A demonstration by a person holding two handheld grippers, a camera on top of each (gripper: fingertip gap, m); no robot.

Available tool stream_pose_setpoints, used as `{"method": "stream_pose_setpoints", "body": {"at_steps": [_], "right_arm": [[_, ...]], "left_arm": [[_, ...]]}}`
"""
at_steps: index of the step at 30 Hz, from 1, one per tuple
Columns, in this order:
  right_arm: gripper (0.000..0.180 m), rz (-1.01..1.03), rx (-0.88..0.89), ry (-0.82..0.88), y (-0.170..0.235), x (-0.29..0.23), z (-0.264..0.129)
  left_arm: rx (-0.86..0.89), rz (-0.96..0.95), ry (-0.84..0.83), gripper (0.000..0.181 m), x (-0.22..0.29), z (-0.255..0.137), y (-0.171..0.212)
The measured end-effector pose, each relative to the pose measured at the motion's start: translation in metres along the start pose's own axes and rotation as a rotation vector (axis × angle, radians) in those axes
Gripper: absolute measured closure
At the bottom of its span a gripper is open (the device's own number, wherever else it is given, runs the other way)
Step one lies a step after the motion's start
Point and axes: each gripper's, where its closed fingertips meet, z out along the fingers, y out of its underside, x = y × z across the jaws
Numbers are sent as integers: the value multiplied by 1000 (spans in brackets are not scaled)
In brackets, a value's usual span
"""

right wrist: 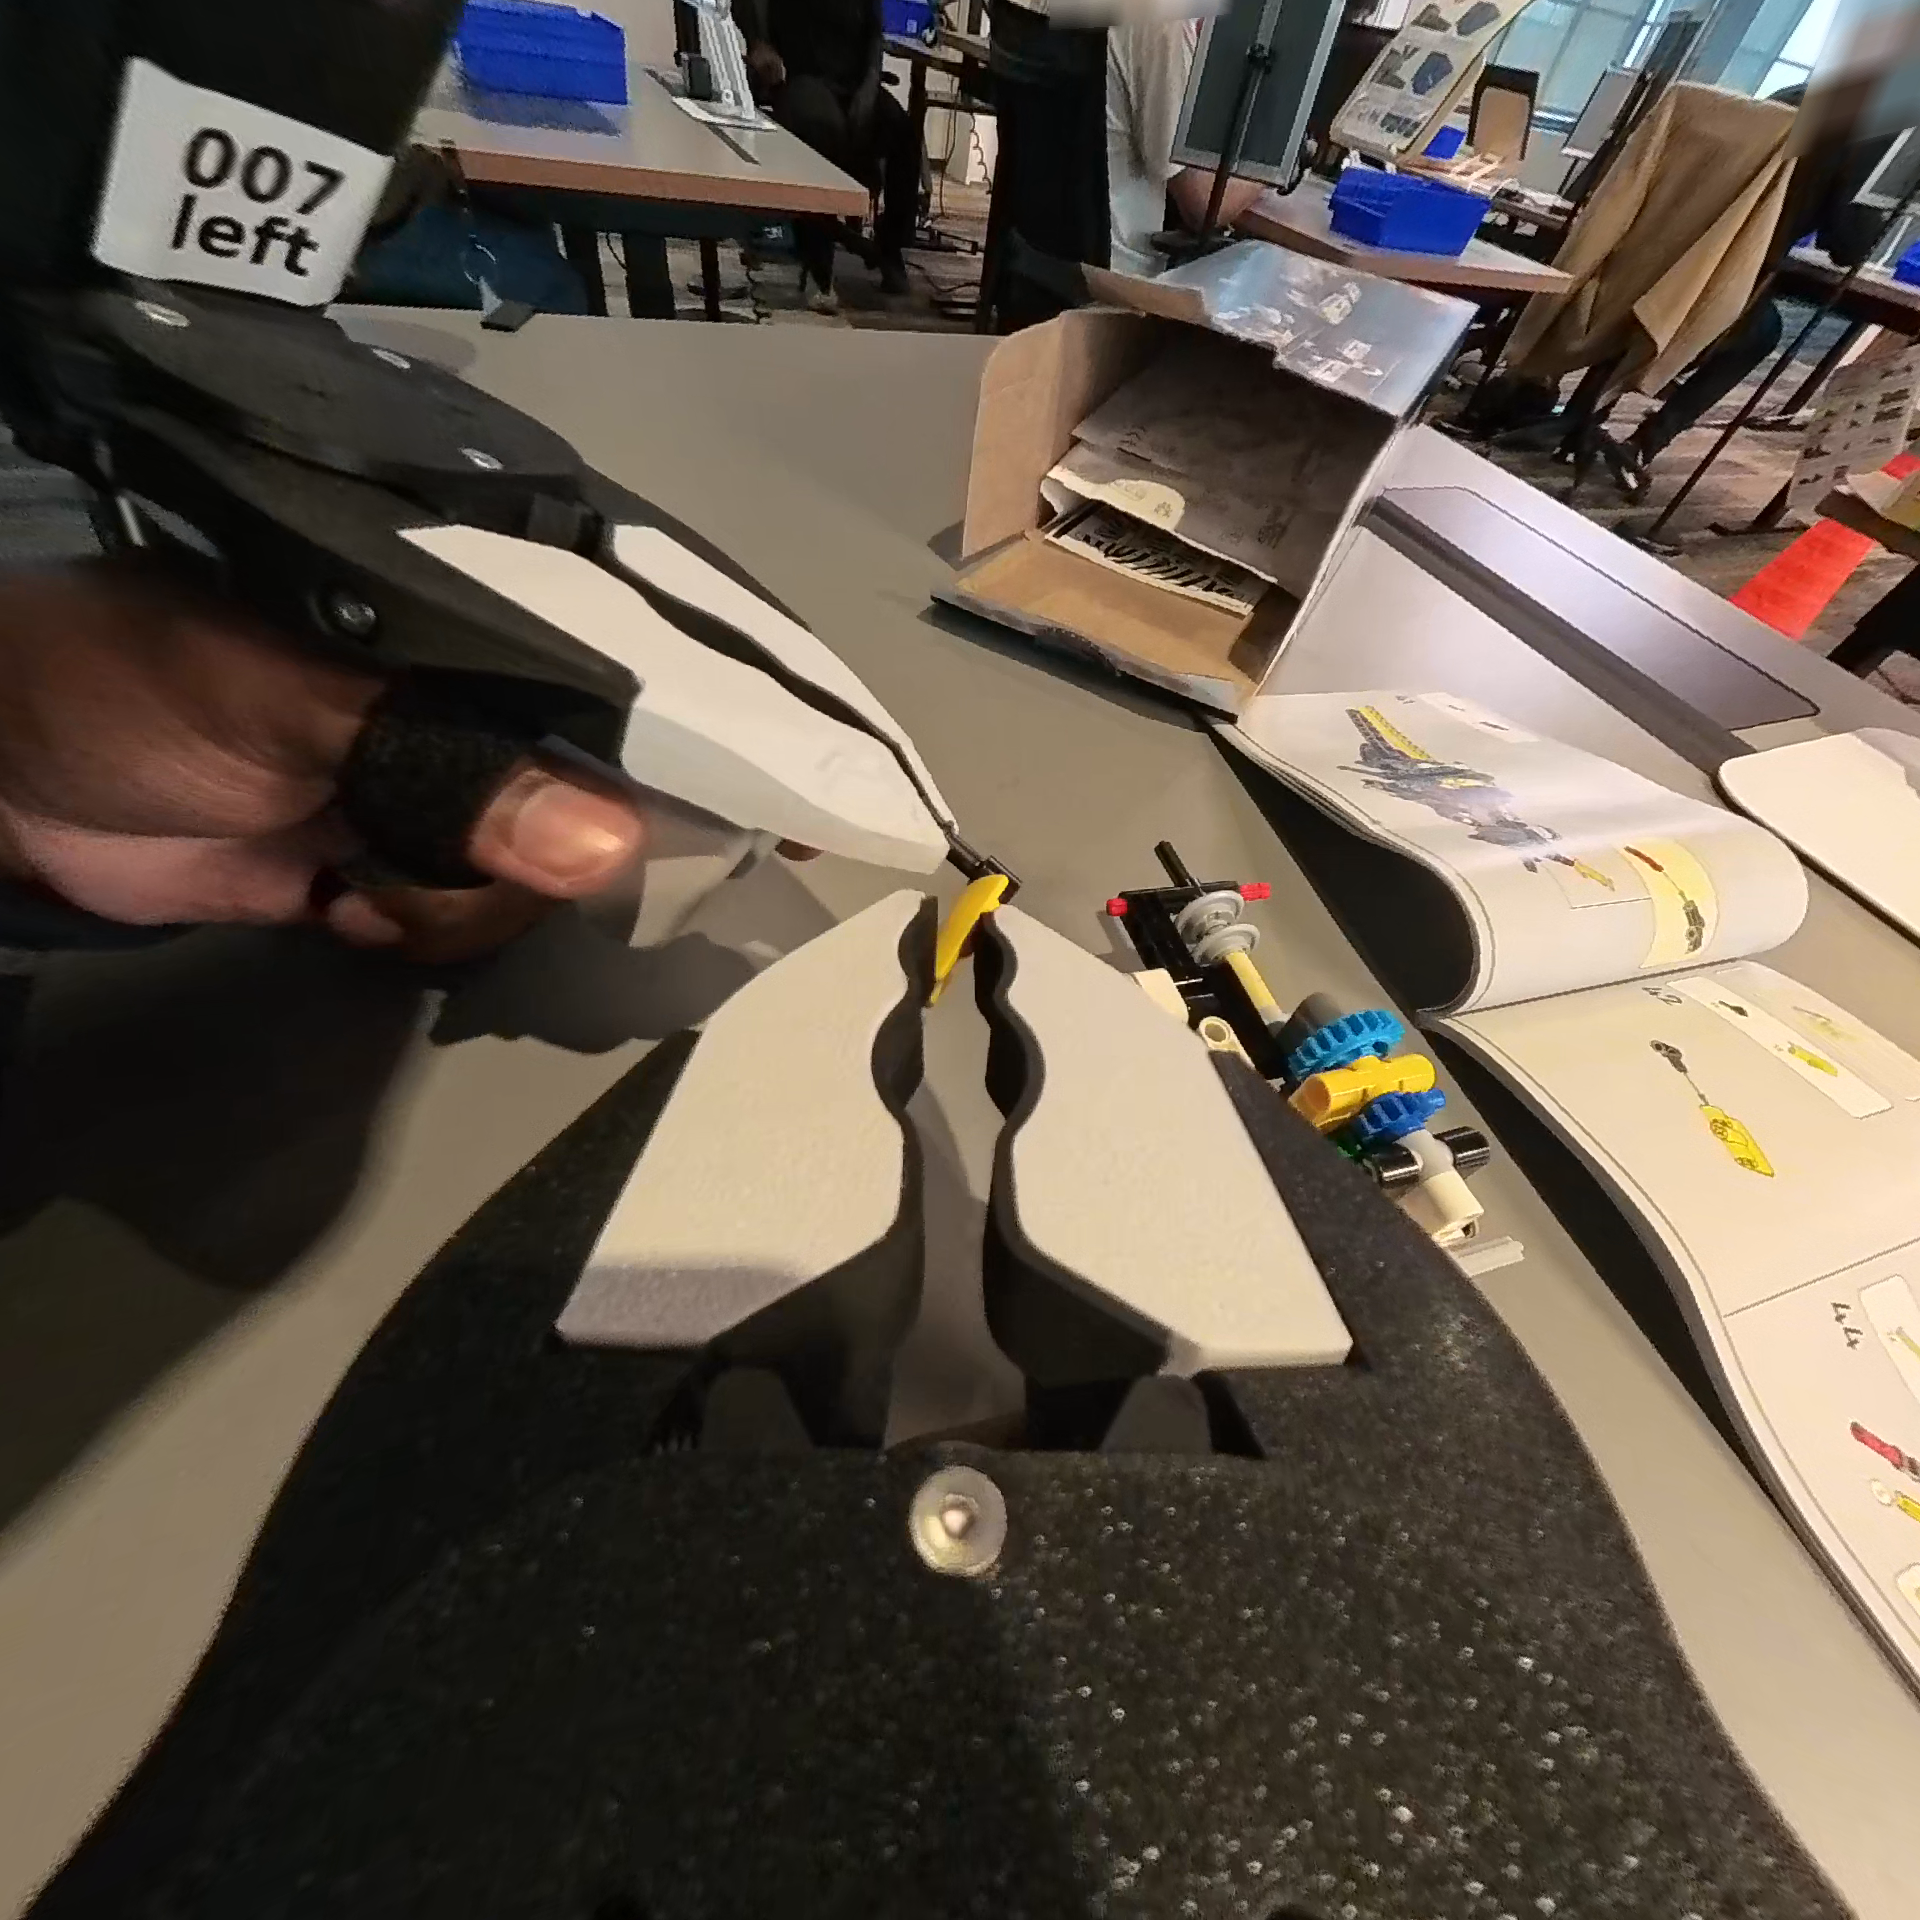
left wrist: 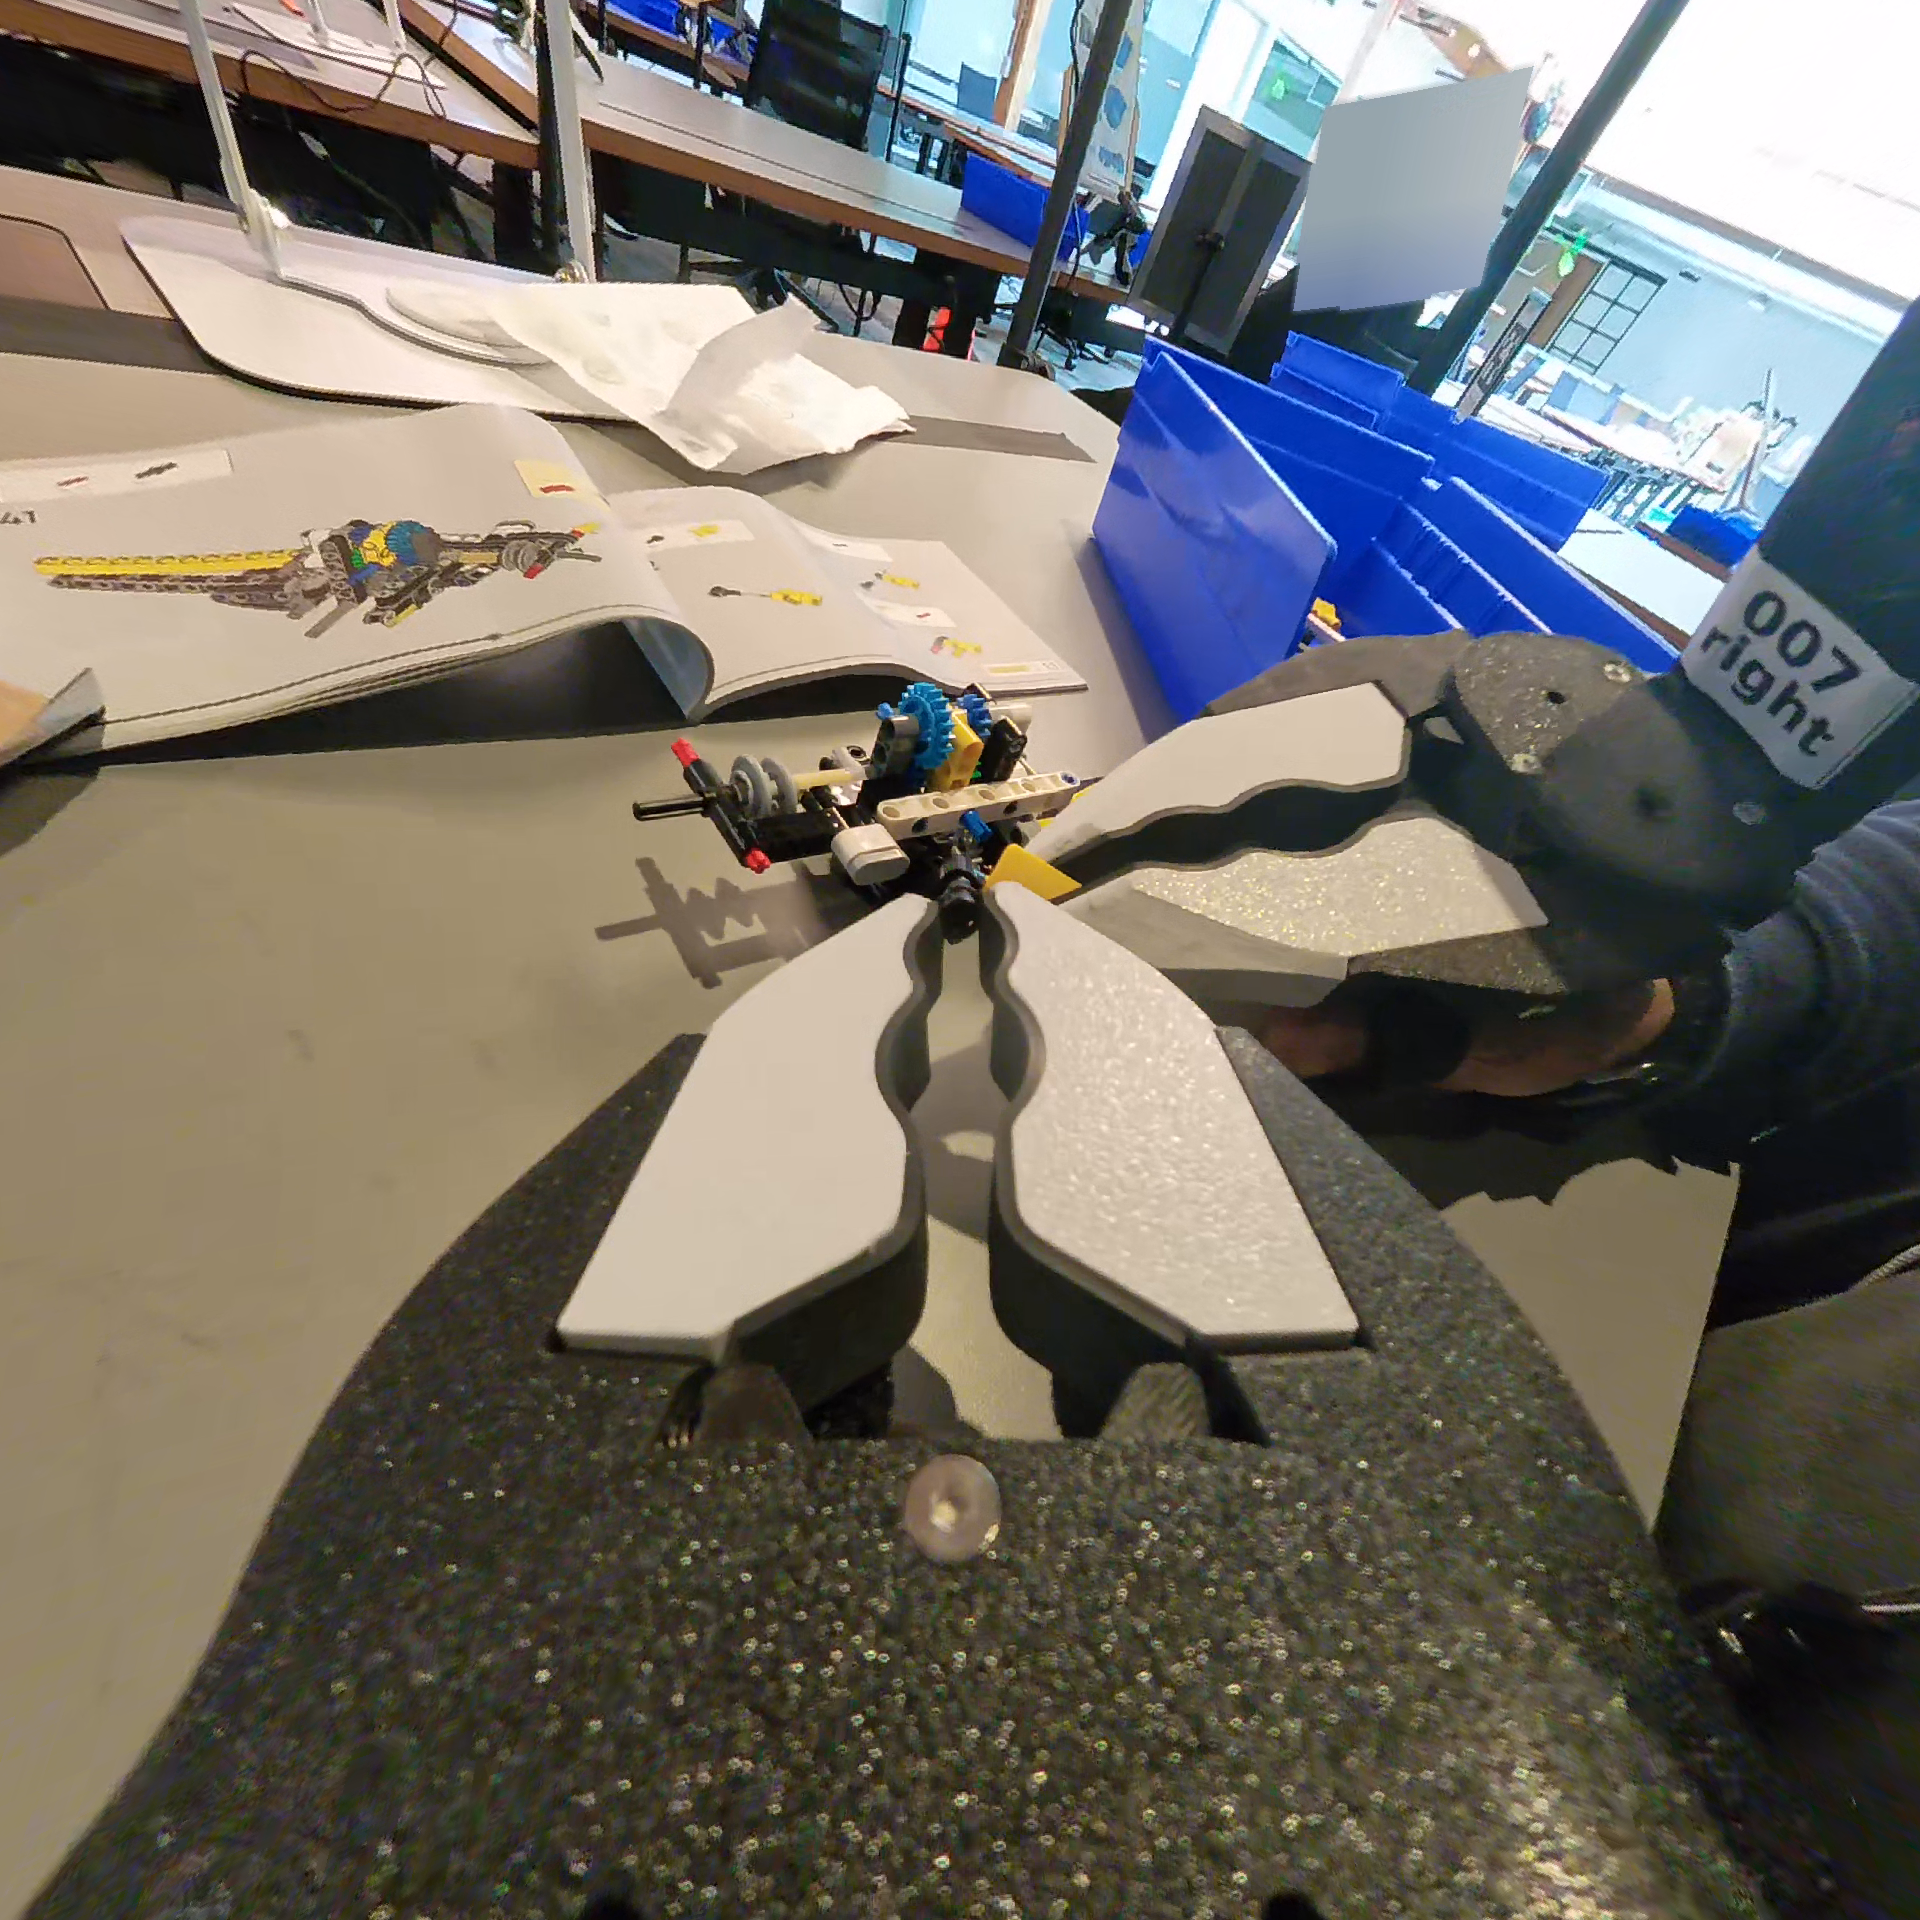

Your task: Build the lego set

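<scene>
Blue bins [left wrist: 1226,540], crumpled paper [left wrist: 727,384], an open cardboard box [right wrist: 1195,488]

We see our right claw [right wrist: 961,940] closed on a curved yellow piece [right wrist: 966,920], gripped near the tips. Our left claw [right wrist: 961,854] comes in from the left, pinching a small black pin [right wrist: 982,862] whose end sits right at the top of the yellow piece. Just to the right, the partly built lego model [right wrist: 1299,1049] lies on the grey worktop [right wrist: 852,468], its blue gears toward us. An open instruction booklet [right wrist: 1621,935] lies beside it, and an opened cardboard box [right wrist: 1174,488] stands farther back.
</scene>
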Motion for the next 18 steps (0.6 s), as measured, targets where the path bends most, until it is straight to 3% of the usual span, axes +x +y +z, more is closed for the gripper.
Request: {"method": "stream_pose_setpoints", "body": {"at_steps": [18], "right_arm": [[172, -28, 16, 9, -4, 1, 0]], "left_arm": [[29, -45, 29, 174, 1, -1, -4]]}}
